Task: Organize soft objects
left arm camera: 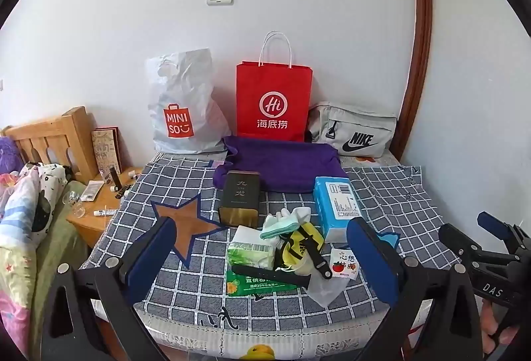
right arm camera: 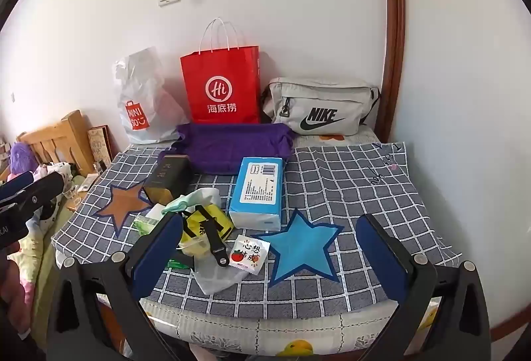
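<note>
A pile of small things lies on the checked cloth: a green tissue pack (left arm camera: 250,253), white and mint socks (left arm camera: 287,221), a yellow pouch with a black strap (left arm camera: 303,248), a tomato-print packet (left arm camera: 344,264), a blue tissue pack (left arm camera: 338,206) and a dark tin box (left arm camera: 240,201). A folded purple cloth (left arm camera: 278,166) lies behind them. My left gripper (left arm camera: 262,261) is open, just in front of the pile. My right gripper (right arm camera: 270,253) is open over the blue star patch (right arm camera: 300,248), right of the pile (right arm camera: 202,221).
Against the wall stand a white Miniso bag (left arm camera: 181,105), a red paper bag (left arm camera: 273,102) and a grey Nike pouch (left arm camera: 353,130). A wooden nightstand (left arm camera: 99,205) with small items and a bed (left arm camera: 23,228) are on the left. A wooden door frame (left arm camera: 421,39) is on the right.
</note>
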Demonstrator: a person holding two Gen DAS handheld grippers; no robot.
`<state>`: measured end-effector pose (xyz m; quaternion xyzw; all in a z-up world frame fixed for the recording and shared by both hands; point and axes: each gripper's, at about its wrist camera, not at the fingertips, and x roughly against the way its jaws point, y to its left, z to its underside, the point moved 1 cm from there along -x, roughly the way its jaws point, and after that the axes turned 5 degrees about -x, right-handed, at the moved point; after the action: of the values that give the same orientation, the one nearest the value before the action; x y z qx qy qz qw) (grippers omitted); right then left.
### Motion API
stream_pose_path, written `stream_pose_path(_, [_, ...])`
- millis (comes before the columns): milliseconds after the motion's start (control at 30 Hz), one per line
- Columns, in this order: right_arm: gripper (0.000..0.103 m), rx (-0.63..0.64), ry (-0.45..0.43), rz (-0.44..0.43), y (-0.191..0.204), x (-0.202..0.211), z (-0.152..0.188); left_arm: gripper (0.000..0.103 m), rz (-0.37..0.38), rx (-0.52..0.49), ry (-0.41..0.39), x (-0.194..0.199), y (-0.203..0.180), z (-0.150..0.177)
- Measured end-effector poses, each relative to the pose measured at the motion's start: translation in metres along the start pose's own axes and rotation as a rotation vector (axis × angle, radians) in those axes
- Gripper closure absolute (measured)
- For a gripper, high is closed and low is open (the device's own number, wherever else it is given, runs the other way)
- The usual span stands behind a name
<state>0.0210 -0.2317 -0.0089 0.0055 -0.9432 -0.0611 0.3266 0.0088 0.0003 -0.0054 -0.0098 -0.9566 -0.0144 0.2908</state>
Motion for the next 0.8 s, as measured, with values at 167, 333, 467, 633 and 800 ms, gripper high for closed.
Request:
stream_pose_path(167, [0.0, 0.0, -0.004, -0.002, 0.001, 0.003, 0.001, 0.0, 0.008, -0.002, -0.01, 0.006, -0.002, -0.002])
stream_pose_path(333, [0.0, -0.005, 0.0, -0.004, 0.002, 0.007, -0.001, 0.0, 0.009, 0.007, -0.011, 0.007, -0.001, -0.001])
stream_pose_path(467, [0.0, -0.003, -0.002, -0.001, 0.003, 0.01, -0.001, 0.0, 0.009, 0.008, -0.011, 0.005, 0.001, -0.001])
stream_pose_path(633, [0.0, 0.002, -0.007, -0.005, 0.003, 0.012, -0.003, 0.0, 0.007, 0.011, -0.011, 0.003, 0.004, 0.0])
stream_pose_path(800, [0.0, 0.002, -0.008, -0.008, 0.003, 0.012, -0.002, 0.0, 0.007, 0.005, -0.011, 0.005, 0.007, 0.001])
